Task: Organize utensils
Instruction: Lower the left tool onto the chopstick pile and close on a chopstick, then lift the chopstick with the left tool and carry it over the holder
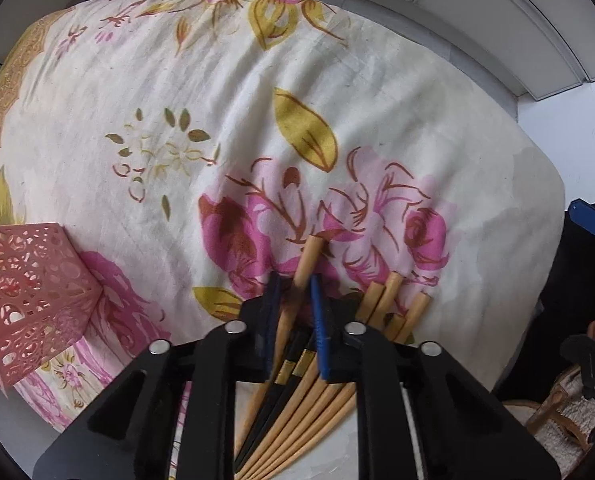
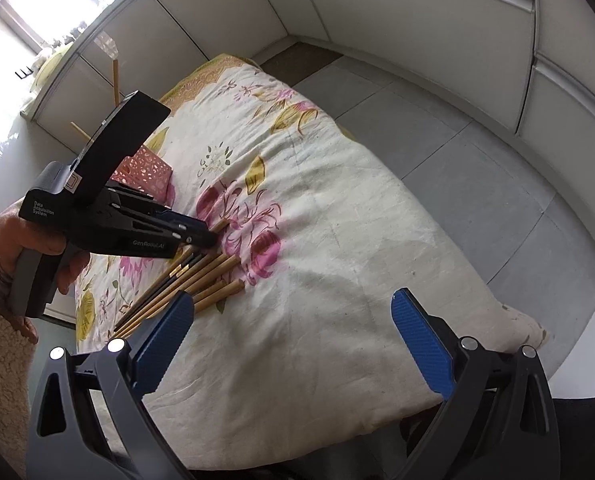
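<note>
Several wooden and black chopsticks (image 1: 297, 392) lie in a bundle on a floral cloth (image 1: 217, 120); they also show in the right wrist view (image 2: 193, 276). My left gripper (image 1: 295, 300) is shut on one wooden chopstick (image 1: 309, 256), whose thick end sticks out past the fingers. The left gripper also shows in the right wrist view (image 2: 211, 238), low over the bundle. A pink perforated holder (image 1: 25, 296) stands at the left; it shows behind the left gripper in the right wrist view (image 2: 145, 170). My right gripper (image 2: 293, 344) is open and empty above the cloth's near edge.
The cloth covers a small table (image 2: 337, 240) on a grey tiled floor (image 2: 477, 184). White cabinet doors (image 2: 417, 32) line the far wall. Two chopsticks (image 2: 115, 80) stick up out of the pink holder.
</note>
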